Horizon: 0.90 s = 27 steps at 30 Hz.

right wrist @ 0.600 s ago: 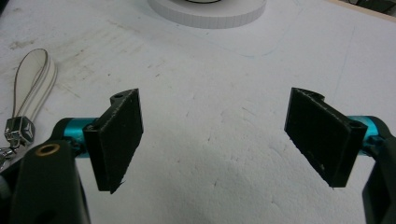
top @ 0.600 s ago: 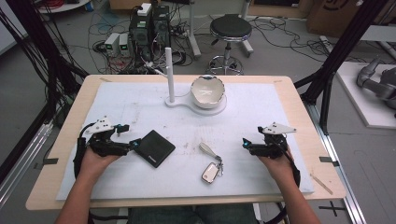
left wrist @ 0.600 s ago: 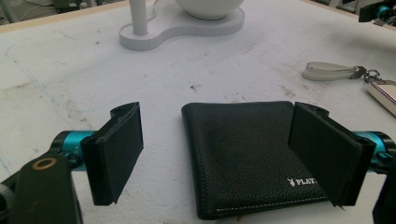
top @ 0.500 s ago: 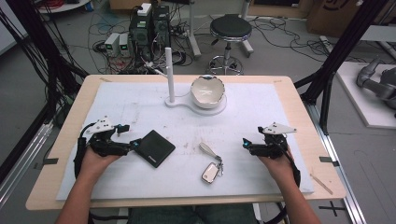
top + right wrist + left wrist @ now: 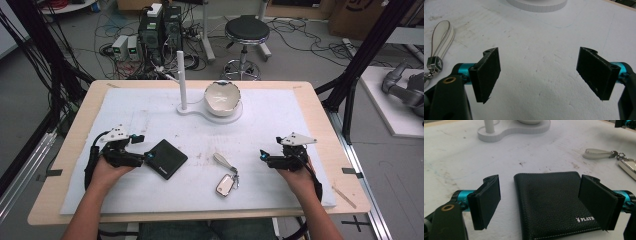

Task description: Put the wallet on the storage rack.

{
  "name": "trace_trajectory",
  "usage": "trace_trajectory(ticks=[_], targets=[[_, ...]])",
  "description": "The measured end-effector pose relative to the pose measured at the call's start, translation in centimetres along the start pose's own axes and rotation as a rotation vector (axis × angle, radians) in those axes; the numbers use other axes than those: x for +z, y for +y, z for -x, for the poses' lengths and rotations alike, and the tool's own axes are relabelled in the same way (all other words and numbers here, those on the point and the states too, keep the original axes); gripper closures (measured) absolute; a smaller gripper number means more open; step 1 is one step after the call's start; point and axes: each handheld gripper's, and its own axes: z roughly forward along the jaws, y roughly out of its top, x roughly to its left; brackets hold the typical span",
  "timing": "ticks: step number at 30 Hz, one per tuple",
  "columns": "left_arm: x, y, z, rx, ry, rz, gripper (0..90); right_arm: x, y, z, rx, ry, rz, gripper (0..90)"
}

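A black leather wallet (image 5: 167,159) lies flat on the white mat, left of centre. My left gripper (image 5: 148,156) is low over the mat at the wallet's left corner and stands open. In the left gripper view the wallet (image 5: 551,200) lies between the wide jaws, nearer the right one; the pads do not press on it. A key fob with a white strap (image 5: 226,180) lies at the middle front. My right gripper (image 5: 262,156) is to the right of the keys, open. Between its fingers (image 5: 537,62) there is only bare mat.
A white stand (image 5: 186,108) with an upright post (image 5: 181,75) and a white bowl (image 5: 222,96) sits at the back middle. The strap (image 5: 441,40) and key ring (image 5: 434,63) show left of the right gripper. The wooden table edge (image 5: 200,216) runs along the front.
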Motion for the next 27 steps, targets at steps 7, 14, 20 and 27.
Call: trace_trajectory(ticks=[7, 14, 20, 27], targets=[[2.0, -0.4, -0.6, -0.019, 0.019, -0.138, 18.0, -0.4, -0.4, -0.2, -0.023, -0.004, -0.012, 19.6], [2.7, -0.8, -1.2, -0.069, 0.021, -0.203, 18.0, -0.9, -0.8, -0.1, -0.022, -0.016, -0.016, 19.6], [2.7, -0.8, -1.2, -0.068, 0.025, -0.214, 19.4, -1.1, -0.9, 0.0, -0.021, -0.018, -0.016, 19.6], [2.8, -0.6, -0.8, -0.069, -0.042, -0.215, 41.8, -0.9, -0.7, -0.3, -0.033, -0.015, -0.018, 19.6]])
